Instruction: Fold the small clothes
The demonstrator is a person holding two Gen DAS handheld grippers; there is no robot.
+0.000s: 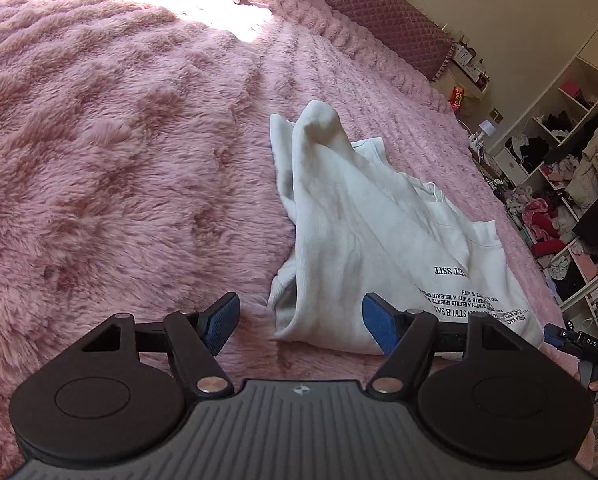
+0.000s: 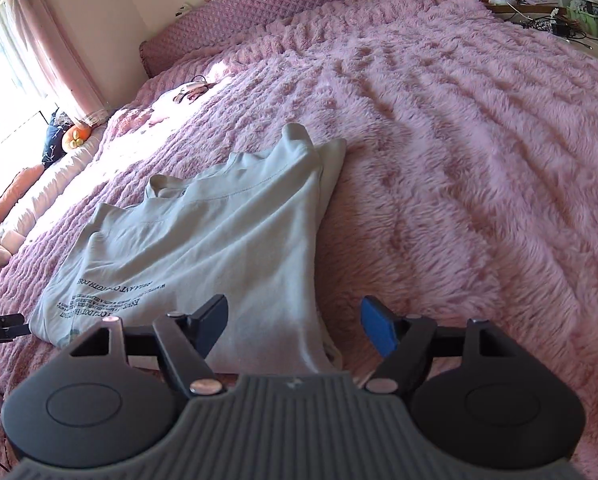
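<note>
White shirt [image 1: 363, 232] lies partly folded on pink fuzzy blanket [image 1: 119, 160]; both grippers' fingers [image 1: 223, 322] spread, empty.

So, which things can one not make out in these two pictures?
- Printed text on the white shirt: upside down, blurred, partly behind the left gripper.
- The shirt's near hem, right wrist view: hidden behind the right gripper.
- Small item far on the pink blanket: too small to identify.

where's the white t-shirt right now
The white t-shirt lies partly folded on the pink fluffy blanket, just ahead of both open grippers: right of centre in the left wrist view, left of centre in the right wrist view.
</note>
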